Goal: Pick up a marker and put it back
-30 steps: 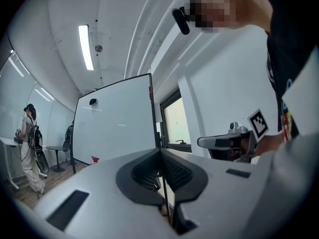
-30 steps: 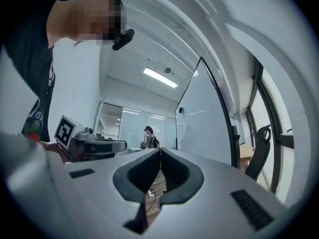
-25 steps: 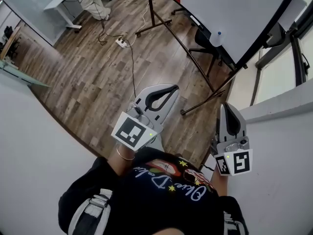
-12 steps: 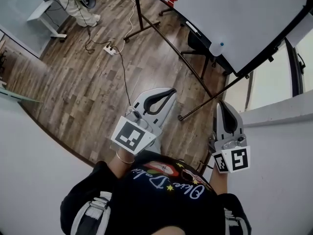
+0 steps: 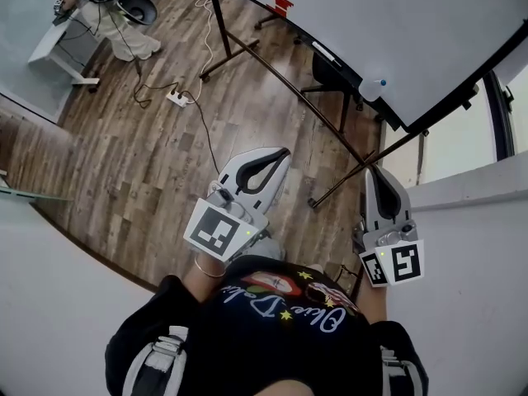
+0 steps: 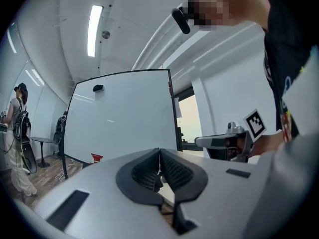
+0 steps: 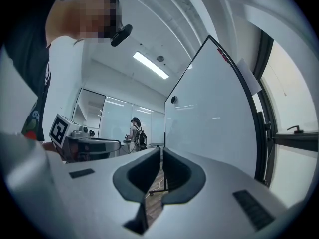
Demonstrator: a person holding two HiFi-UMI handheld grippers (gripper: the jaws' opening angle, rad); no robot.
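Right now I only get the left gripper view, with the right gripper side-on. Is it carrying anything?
Observer: No. The right gripper view shows the right gripper with its jaws shut and nothing between them.
Operator: Anything on the ground ahead? I can barely see the floor.
Observer: The head view shows a power strip on the wood floor, near the foot of the whiteboard stand. Its cable trails back toward the person.
Operator: Anything else by the board?
Observer: The head view also shows a dark chair at the board's lower edge.
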